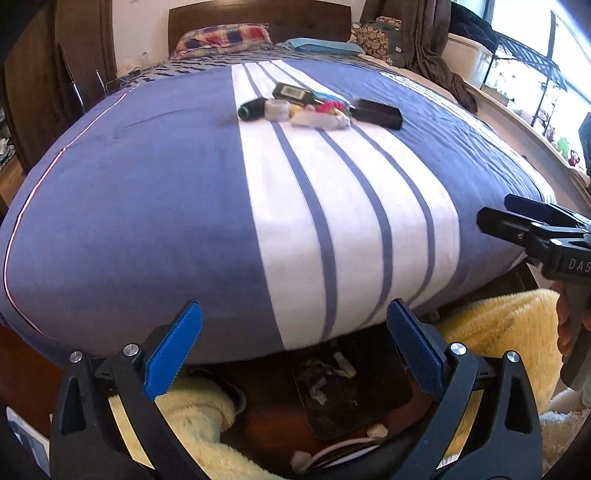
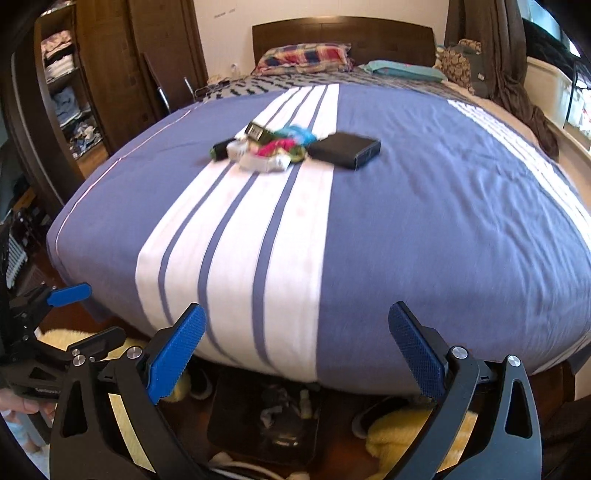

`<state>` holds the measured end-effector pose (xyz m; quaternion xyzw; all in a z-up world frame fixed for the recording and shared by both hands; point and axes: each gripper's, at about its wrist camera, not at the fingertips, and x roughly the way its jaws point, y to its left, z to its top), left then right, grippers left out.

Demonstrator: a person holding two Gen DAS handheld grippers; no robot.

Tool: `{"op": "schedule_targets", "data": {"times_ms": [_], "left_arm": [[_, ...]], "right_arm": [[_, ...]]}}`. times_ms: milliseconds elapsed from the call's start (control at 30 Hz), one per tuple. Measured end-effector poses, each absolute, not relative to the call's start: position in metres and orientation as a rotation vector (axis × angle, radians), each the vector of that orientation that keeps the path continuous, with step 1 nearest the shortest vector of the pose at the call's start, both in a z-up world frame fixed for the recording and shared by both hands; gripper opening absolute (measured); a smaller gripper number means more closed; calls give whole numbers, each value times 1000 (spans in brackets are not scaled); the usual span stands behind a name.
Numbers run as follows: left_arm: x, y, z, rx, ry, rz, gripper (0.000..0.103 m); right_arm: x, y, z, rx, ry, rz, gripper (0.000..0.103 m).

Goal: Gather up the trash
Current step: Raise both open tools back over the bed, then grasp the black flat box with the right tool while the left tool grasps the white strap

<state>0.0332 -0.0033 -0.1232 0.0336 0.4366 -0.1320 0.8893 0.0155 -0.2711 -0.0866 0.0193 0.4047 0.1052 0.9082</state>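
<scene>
On the bed (image 2: 424, 206), trash pile (image 2: 269, 147) beside black box (image 2: 345, 149); both tongs (image 1: 293, 347) (image 2: 295, 347) spread, empty. Only right view shows wardrobe shelves (image 2: 66, 85).

The bed (image 1: 147, 206) fills most of the view under a blue cover with a white striped band down its middle. On that band, toward the headboard (image 1: 258, 22), lies a small trash pile (image 1: 314, 109): a dark bottle (image 1: 252, 109), a roll of tape (image 1: 277, 109), colourful wrappers (image 1: 330, 107) and white scraps. A black box (image 1: 378, 112) sits just right of the pile. The left gripper (image 1: 295, 343) hangs at the bed's foot, jaws wide apart and holding nothing. The right gripper (image 1: 517, 221) enters from the right of the bed; its jaw state cannot be told. Below the bed's foot lie a yellow blanket (image 1: 498, 332) and a dark tray (image 1: 351, 398).
</scene>
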Motion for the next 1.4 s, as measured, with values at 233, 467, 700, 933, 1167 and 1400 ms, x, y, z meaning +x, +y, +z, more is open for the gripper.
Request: {"op": "schedule_targets", "data": {"times_ms": [233,467,700,933,1167,1400], "left_arm": [[69,2,-110,57,880,-250,95],[113,0,-108,65,887,-241,95],[155,-12,-110,67,895,-247,95],[185,-35,-116,66,904,-288,95],[210,-54,-122,44,925,-323,95],[231,-76,-124,5,927,-377,89]], "right_arm": [[51,-279,-77,41,819,184,99],[89,-287,-81,55,830,161,99],[139,-292,-90,44,840,114,99],[204,-292,-108,-23,887,69,99],[251,-289,-115,-61,925,70,99],[287,-289,-119,-70,952,90,99]]}}
